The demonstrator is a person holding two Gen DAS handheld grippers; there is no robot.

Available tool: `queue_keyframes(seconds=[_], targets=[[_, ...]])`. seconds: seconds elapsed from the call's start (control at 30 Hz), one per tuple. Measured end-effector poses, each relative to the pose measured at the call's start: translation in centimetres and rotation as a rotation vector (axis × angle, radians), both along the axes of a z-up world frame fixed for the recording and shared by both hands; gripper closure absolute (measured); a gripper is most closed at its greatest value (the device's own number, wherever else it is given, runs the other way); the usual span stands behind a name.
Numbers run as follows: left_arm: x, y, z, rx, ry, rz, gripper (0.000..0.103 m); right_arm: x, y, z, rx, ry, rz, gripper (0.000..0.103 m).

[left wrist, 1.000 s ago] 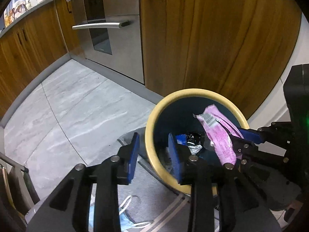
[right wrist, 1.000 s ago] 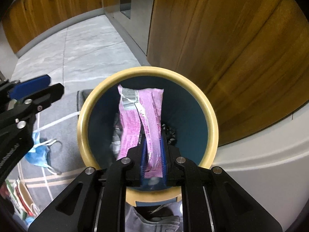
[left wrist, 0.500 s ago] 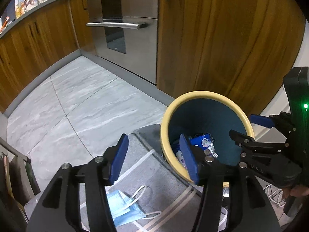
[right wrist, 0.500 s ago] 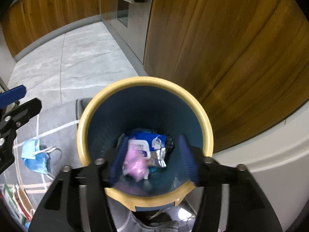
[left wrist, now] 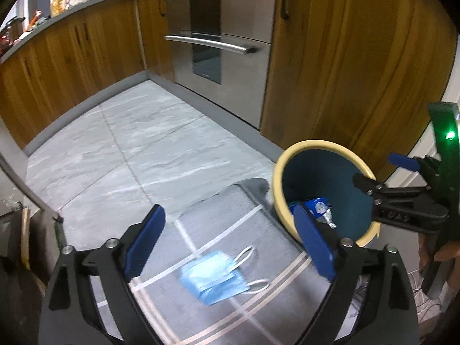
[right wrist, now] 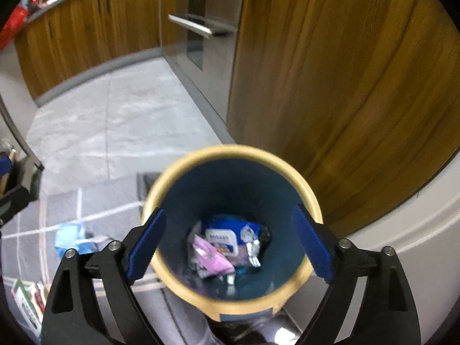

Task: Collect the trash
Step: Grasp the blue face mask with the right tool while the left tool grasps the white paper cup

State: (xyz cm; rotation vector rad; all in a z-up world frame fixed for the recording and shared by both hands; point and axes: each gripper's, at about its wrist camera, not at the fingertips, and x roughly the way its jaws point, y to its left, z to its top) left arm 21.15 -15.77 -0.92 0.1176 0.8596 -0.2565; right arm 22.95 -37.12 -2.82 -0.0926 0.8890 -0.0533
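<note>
Dropped from the right gripper [right wrist: 228, 244], the pink foil wrapper [right wrist: 211, 257] now lies inside the yellow-rimmed blue bin [right wrist: 230, 151]. Both grippers' jaws are opening wide, empty; the left gripper [left wrist: 230, 244] hangs over a blue face mask [left wrist: 214, 277] on the grey rug [left wrist: 218, 210], likely the next pickup.

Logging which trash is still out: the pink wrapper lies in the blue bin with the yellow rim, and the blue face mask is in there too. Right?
Not quite. The pink wrapper does lie in the blue bin with the yellow rim, but the blue face mask is not in it: the left wrist view shows it on the grey rug beside the bin.
</note>
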Motion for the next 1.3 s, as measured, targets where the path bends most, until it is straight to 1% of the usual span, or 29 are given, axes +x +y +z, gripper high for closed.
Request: queue_keyframes(seconds=[0.07,0.27,0.43,0.57,0.67,0.77,0.8,0.87,0.93,1.03,1.17,1.3], targets=[[-0.7,1.2,0.7,0.001,-0.009,0.017,0.008,-0.7,0.6,1.0,0.009,-0.047,0.018,0.008],[-3.5,4.7,2.3,0.016,-0.019,0.054,0.006,-2.5,2.1,3.2,0.023,-0.127,0.05,0.007],[-6.6,7.8,3.7,0.018,-0.033,0.079,0.006,-4.6,4.5,5.0,-0.019,-0.203,0.092,0.006],[-8.4,9.8,3.9,0.021,-0.028,0.111,0.006,-6.1,6.7,5.5,-0.04,-0.222,0.17,0.005],[-9.8,11.5,3.9,0.016,-0.024,0.134,0.006,-6.7,7.8,5.4,-0.018,-0.198,0.212,0.005],[-11.1,12.6,3.4,0.037,-0.025,0.145,0.006,-6.7,8.7,4.6,0.014,-0.14,0.243,0.005],[-11.3,12.9,3.1,0.047,-0.022,0.15,0.006,-6.5,9.0,4.1,0.03,-0.107,0.254,0.005],[-11.7,13.7,2.3,0.053,-0.006,0.165,0.006,-6.4,9.3,3.3,0.038,-0.059,0.258,0.005],[-12.0,14.5,1.6,0.047,0.008,0.181,0.006,-6.3,9.5,2.7,0.047,-0.024,0.255,0.005],[-12.3,15.3,0.2,0.031,0.033,0.202,0.006,-6.1,9.4,2.5,0.088,-0.004,0.239,0.005],[-12.1,15.9,-2.2,0.037,0.071,0.204,0.006,-5.1,9.2,1.4,0.158,0.049,0.184,0.005],[-11.5,16.3,-4.4,0.007,0.127,0.198,0.006,-3.7,9.9,-0.1,0.227,0.112,0.152,0.005]])
